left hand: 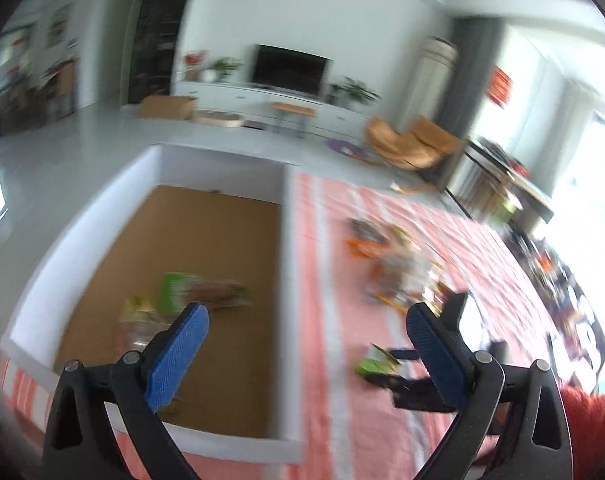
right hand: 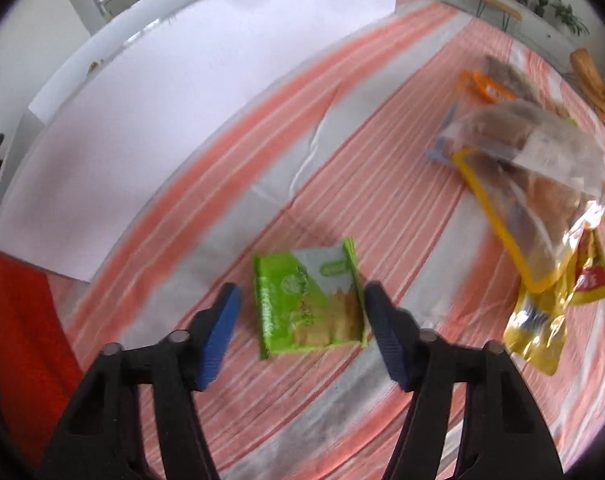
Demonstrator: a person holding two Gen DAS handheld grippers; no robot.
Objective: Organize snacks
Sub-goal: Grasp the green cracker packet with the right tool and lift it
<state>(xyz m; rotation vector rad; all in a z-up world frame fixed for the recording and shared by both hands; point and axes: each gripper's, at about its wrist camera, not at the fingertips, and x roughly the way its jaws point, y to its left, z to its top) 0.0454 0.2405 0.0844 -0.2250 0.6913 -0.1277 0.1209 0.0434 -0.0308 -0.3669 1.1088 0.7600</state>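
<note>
L gripper (left hand: 306, 326): jaws wide, nothing between, hanging over the edge of the white box (left hand: 288, 240) w/ brown floor. Two packs already in box: a green one (left hand: 200, 290) and a yellowish one (left hand: 138, 312), near each other. R gripper (right hand: 300, 308): jaws partly apart, straddling a green pack (right hand: 308, 304) lying flat on the striped cloth (right hand: 342, 160); right pad at its edge, left pad clear, no grip seen. Snack pile (right hand: 534, 184) sits farther right on cloth, apart from green pack.
</note>
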